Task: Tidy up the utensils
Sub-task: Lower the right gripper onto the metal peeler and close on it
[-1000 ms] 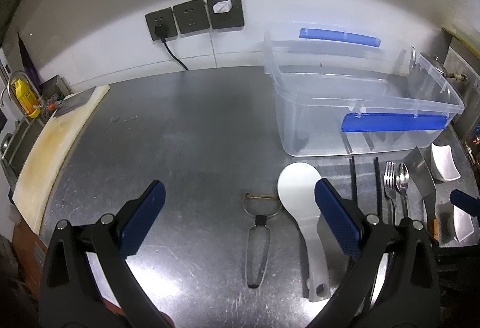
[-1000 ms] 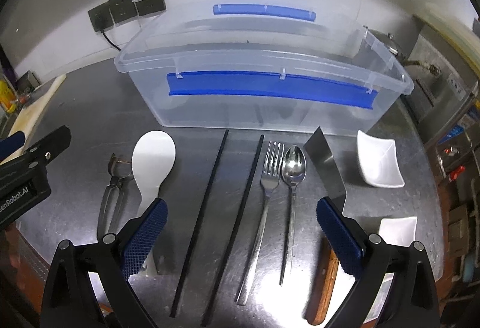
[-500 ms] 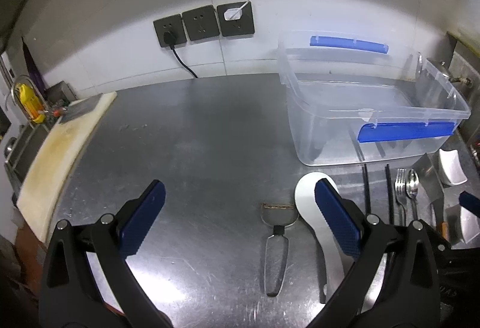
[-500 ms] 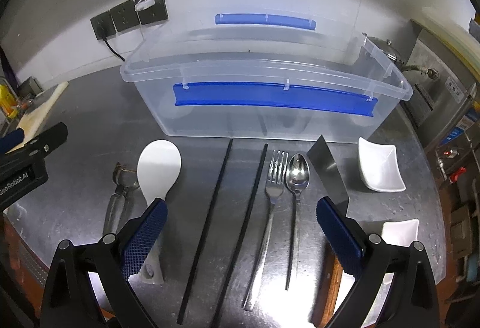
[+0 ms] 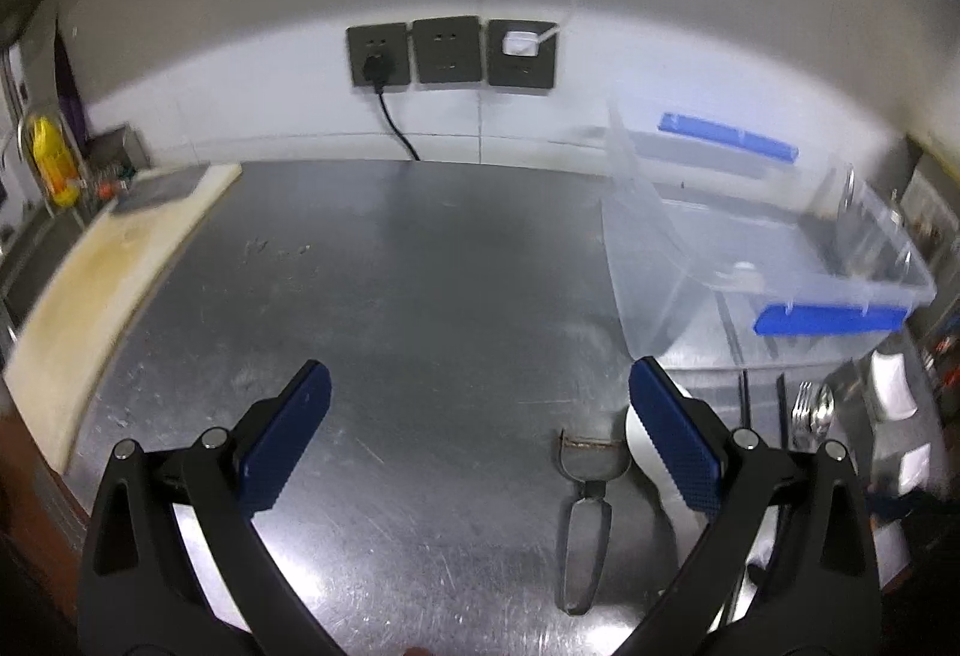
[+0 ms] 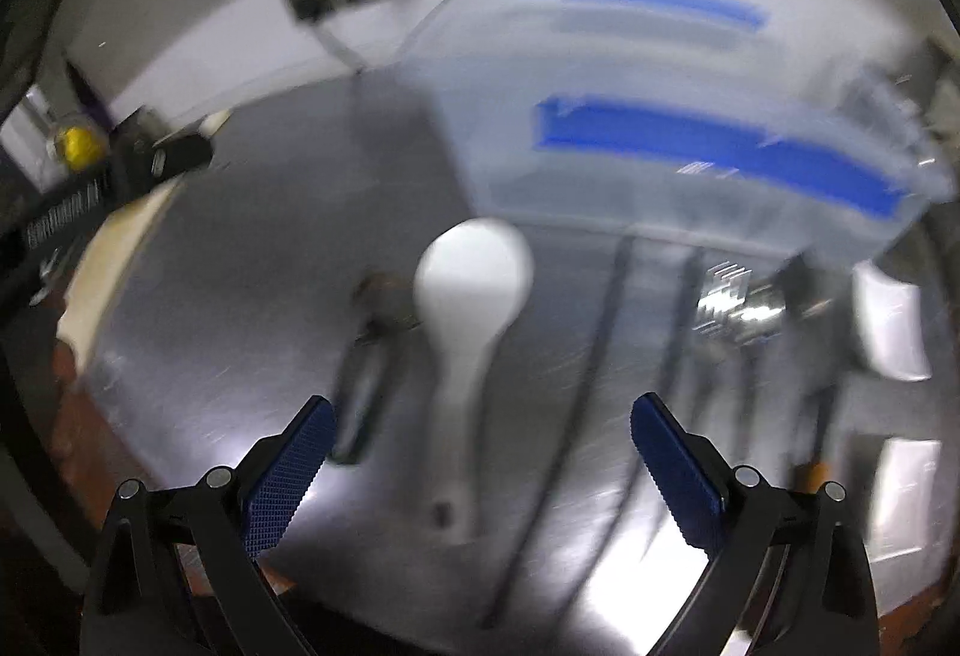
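Right gripper swings left over the utensil row — nothing picked up yet.

The right gripper (image 6: 480,452), jaws spread wide and empty, has slid from the fork-and-spoon end so the white rice paddle (image 6: 471,290) now sits between its fingers, the view smeared by the motion. The left gripper (image 5: 480,434), just as wide open and empty, has drifted left toward the bare steel, leaving the peeler (image 5: 585,506) off to its right. Every utensil still lies on the countertop (image 5: 420,296) near its front edge, before the clear bin (image 5: 840,290) — the paddle looks like the first pick.
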A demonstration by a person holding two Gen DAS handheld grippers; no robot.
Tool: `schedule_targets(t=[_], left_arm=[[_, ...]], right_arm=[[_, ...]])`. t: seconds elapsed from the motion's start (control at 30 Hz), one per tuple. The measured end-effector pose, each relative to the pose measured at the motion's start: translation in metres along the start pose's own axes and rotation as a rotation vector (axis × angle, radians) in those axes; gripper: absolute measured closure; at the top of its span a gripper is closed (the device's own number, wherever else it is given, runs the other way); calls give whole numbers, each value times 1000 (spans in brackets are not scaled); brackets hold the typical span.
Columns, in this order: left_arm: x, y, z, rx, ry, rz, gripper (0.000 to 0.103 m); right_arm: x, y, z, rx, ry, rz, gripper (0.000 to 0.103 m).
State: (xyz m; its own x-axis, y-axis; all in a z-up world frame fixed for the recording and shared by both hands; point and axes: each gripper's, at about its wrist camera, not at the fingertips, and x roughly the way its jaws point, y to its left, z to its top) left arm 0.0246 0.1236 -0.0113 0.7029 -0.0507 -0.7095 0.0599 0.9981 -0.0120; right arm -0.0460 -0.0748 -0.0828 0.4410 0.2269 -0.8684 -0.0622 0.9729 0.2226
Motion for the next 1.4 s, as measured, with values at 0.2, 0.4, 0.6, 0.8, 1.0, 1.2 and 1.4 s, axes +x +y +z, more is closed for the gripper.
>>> schedule_targets(t=[0.2, 0.4, 0.6, 0.8, 1.0, 1.2, 1.4], left_arm=[[8, 46, 4, -109, 19, -60, 7], [24, 83, 5, -126, 46, -76, 7], [39, 108, 12, -146, 58, -134, 7], [46, 114, 17, -136, 61, -192, 7], [56, 112, 16, -126, 95, -244, 7], [64, 114, 12, -134, 131, -275, 7], [74, 111, 6, -144, 193, -349, 7]], right_arm=[[28, 46, 7, -72, 57, 42, 5], [54, 72, 14, -39, 114, 51, 6], [75, 73, 14, 73, 203, -22, 44], [86, 77, 15, 107, 236, -100, 75], [103, 86, 12, 111, 277, -172, 89], [121, 111, 6, 81, 298, -192, 89], [129, 112, 9, 68, 276, -189, 100]])
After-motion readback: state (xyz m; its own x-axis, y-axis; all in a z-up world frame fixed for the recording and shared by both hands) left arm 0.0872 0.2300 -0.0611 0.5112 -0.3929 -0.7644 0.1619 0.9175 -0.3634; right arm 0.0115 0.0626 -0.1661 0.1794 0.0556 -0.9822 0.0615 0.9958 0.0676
